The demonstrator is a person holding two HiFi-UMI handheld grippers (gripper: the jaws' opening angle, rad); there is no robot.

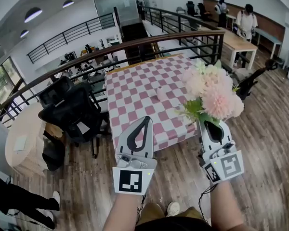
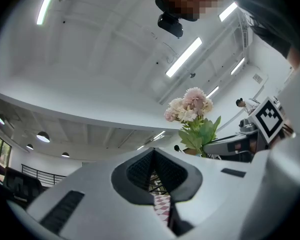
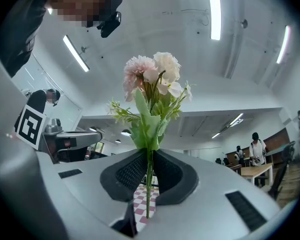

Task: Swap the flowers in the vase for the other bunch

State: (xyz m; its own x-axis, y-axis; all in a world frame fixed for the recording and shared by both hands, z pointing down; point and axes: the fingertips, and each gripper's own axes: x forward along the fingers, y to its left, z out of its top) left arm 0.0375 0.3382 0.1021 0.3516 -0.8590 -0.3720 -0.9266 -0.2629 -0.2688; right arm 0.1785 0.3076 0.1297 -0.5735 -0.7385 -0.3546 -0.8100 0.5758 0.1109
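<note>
A bunch of flowers (image 1: 213, 93), pale pink and cream blooms over green leaves, is being held up in the air by the right gripper (image 1: 213, 126). Its fingers are pinching the thin green stem, which is running upright between the dark pads in the right gripper view. In the head view the blooms are hanging over the near right corner of the table (image 1: 135, 95) and covering that edge.

The left gripper (image 1: 145, 121) is hovering beside it, well apart from it, its fingertips meeting with nothing between them.

A small pink vase (image 1: 162, 93) is standing upright near the middle of the table's pink and white checked cloth. Black office chairs (image 1: 70, 107) are crowding the table's left side. A dark railing (image 1: 135, 42) is curving behind it. Two people (image 1: 245, 18) are standing far off by a wooden bench table (image 1: 236, 41).
</note>
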